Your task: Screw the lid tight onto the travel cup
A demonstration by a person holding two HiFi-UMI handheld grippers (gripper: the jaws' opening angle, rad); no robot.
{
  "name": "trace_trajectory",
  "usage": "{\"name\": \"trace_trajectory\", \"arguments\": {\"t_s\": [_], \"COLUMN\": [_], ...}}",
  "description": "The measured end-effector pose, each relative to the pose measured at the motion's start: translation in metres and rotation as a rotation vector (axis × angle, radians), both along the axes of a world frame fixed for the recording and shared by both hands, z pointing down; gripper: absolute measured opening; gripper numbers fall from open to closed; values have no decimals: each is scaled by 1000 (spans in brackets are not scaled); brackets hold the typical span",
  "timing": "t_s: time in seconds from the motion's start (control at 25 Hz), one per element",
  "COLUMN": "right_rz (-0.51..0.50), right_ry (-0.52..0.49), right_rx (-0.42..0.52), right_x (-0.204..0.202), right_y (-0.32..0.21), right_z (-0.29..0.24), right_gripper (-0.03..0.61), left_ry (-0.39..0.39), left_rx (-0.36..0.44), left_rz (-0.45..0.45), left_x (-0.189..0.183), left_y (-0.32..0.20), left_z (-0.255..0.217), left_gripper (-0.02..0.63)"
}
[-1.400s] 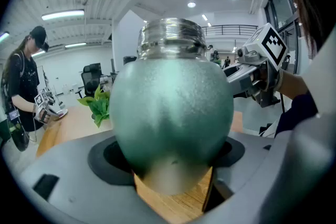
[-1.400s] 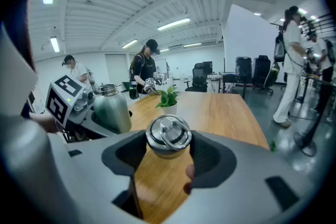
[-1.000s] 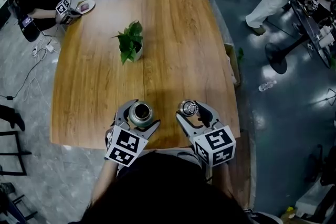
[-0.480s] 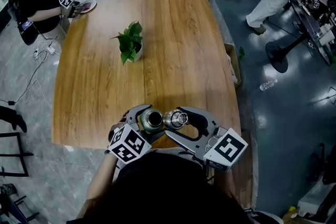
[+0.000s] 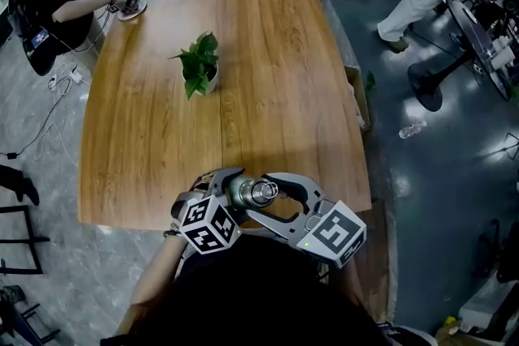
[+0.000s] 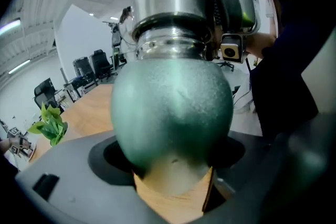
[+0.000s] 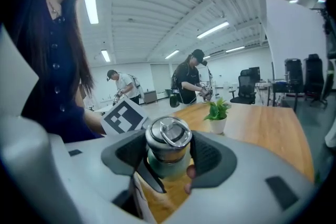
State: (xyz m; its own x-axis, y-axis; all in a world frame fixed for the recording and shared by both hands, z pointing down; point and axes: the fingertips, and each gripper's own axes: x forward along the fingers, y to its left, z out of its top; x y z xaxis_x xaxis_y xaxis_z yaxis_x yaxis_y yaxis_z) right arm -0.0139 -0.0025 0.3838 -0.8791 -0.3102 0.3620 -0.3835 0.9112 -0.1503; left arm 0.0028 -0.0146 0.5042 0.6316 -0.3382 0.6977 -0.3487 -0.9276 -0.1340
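The left gripper [image 6: 170,160] is clamping the cup [image 6: 173,113] round its green belly, jaws closed in only as far as that rounded body allows, while the right gripper [image 7: 168,157] is pinching the steel lid [image 7: 168,136], one pad pressing at 3 o'clock and the other at 9 o'clock of the lid's rim. The lid is sitting on the cup's neck, its ring [image 7: 170,132] lying flat on top, and the pair is hanging over the table [image 5: 154,134] at its 6 o'clock edge, right in front of the person, with the plant [image 5: 200,69] well apart toward 11 o'clock. Whether the cup's base is touching the wood cannot be told. How far the thread is engaged is not showing, so this is probably the start of the tightening. The main risk is cross-threading: if the lid is going on slightly tilted, turning will be jamming it rather than seating it. The cup's body is smooth and bulging, so under torque it may be spinning or sliding up out of the left jaws; the polished lid may likewise be slipping between the right pads. Being so near the table's edge, a lost grip could be sending the cup to the floor.
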Motion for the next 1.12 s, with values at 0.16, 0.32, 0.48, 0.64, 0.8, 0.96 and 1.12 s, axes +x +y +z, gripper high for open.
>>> {"name": "trace_trajectory", "arguments": {"t_s": [0.16,0.32,0.48,0.64,0.8,0.96,1.12], "right_rz": [-1,6,-1,-5,-19,53,189], "right_ry": [12,-18,-79,-117,-148,-141,-111], "right_rx": [-18,-47,-55,-56,-45,15,72], "right_x": [-3,-5,-7,-3,-4,-10,-11], "right_y": [1,-1,0,-2,-6,-16,-28], "right_z": [5,4,-6,-13,-15,-17,-17], "right_gripper": [268,268,269,270,268,252,250], "left_ry": [32,52,83,166,235,207,149], "left_rx": [-3,-14,-39,-90,-113,-88,-59], "left_rz": [20,38,31,31,66,-37,-208], "left_x": [3,4,3,5,12,8,-2], "left_y": [1,3,3,6,10,-6,-24], "left_z": [-4,-5,-5,-10,-21,-21,-19], "left_gripper": [402,402,402,402,402,402,402]}}
